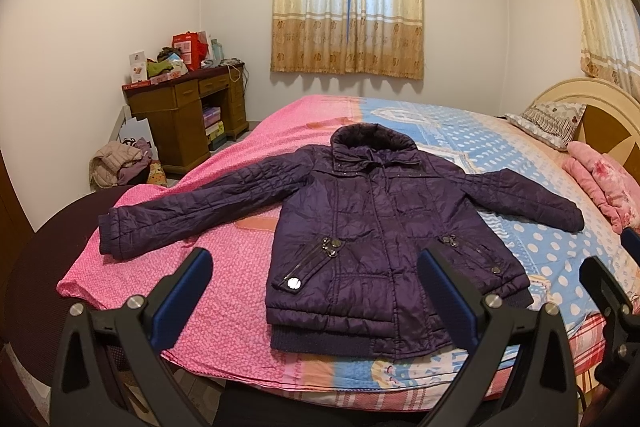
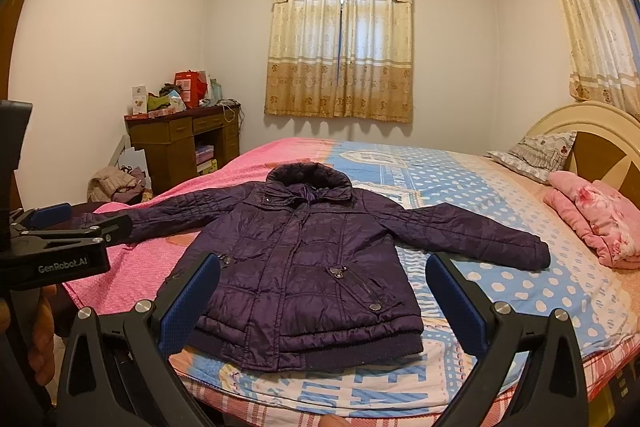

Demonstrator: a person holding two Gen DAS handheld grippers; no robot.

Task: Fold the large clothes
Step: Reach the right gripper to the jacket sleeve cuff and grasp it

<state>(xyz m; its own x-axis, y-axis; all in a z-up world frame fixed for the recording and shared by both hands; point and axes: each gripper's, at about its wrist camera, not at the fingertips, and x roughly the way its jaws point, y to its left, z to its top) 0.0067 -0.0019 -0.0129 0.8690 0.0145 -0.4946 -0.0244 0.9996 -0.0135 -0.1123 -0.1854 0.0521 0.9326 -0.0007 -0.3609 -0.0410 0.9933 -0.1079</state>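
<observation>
A dark purple quilted jacket [image 1: 372,223] [image 2: 304,259] lies flat and face up on the bed, hood toward the window, hem toward me, both sleeves spread out to the sides. My left gripper [image 1: 316,275] hovers open above the hem's near edge, holding nothing. My right gripper [image 2: 322,287] is open too, its blue pads on either side of the hem in view, apart from the fabric. The left gripper [image 2: 68,223] shows at the left edge of the right wrist view, near the left cuff [image 1: 116,235].
The bed [image 1: 224,291] carries a pink and blue patterned sheet. A folded pink quilt [image 2: 596,223] and a pillow [image 2: 536,155] lie by the headboard at right. A cluttered wooden desk [image 1: 188,119] and a heap of clothes [image 1: 120,163] stand at far left.
</observation>
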